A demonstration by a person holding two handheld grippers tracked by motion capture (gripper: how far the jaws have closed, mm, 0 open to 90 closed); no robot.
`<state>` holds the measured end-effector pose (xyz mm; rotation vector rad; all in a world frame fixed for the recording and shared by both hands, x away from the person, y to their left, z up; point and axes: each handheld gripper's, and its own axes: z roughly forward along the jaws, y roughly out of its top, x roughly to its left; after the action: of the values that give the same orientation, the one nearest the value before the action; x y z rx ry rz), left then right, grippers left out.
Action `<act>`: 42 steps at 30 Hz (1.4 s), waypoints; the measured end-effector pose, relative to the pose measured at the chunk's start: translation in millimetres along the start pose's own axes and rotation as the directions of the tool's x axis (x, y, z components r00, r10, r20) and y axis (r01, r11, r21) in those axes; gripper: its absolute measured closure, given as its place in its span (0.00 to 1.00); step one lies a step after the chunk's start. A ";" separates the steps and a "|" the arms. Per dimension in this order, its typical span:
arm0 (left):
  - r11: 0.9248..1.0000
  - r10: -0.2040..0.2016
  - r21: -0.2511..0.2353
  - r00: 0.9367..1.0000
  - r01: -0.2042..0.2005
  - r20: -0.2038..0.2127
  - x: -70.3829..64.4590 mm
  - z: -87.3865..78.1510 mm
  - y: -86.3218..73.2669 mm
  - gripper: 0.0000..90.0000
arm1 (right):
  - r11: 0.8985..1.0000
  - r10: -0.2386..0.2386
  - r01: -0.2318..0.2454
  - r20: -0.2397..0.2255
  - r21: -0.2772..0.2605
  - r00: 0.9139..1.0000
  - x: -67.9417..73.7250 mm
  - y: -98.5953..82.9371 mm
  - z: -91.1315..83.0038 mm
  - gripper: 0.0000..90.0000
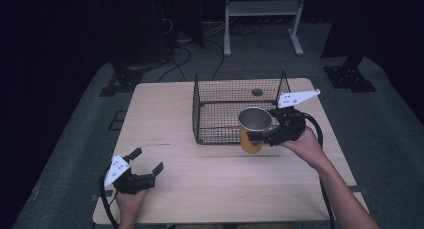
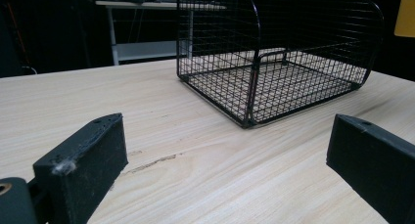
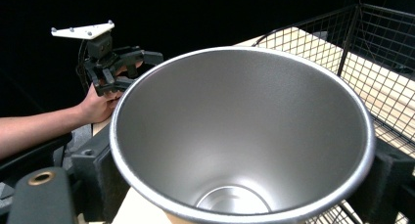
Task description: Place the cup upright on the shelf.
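The right claw (image 1: 260, 135) is clamped on the yellow steel cup (image 1: 252, 131), upright and, it seems, lifted just in front of the wire basket (image 1: 235, 84); the basket's open top lies straight beyond it; the left claw (image 1: 147, 165) rests wide and empty, well apart on the tabletop (image 1: 165, 114).

A pale wood-grain desk (image 1: 165, 124) stands on grey carpet, its top marked by a short dark scratch (image 2: 149, 163) near the left front. A black wire basket (image 1: 240, 106) sits directly on the desk toward the far right, its mesh floor flat against the wood. A round cable hole (image 1: 257, 92) shows in the desk behind the mesh.
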<state>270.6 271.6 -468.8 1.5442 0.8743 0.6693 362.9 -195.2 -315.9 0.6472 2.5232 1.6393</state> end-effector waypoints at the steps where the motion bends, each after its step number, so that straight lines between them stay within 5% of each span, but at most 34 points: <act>1: 1.000 0.000 0.000 1.000 0.000 0.000 0.0 0.0 0.0 0.01 | 1.000 -0.002 0.002 0.000 -0.001 1.000 -0.4 1.5 0.2 0.14; 42: 1.000 0.000 -0.001 1.000 0.000 0.007 0.2 -0.3 0.0 0.01 | 1.000 0.017 -0.017 0.018 0.012 1.000 -37.5 42.7 17.8 0.14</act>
<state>270.5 271.9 -468.7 1.5451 0.8691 0.6638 415.2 -179.4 -292.2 0.6832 2.5245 1.6178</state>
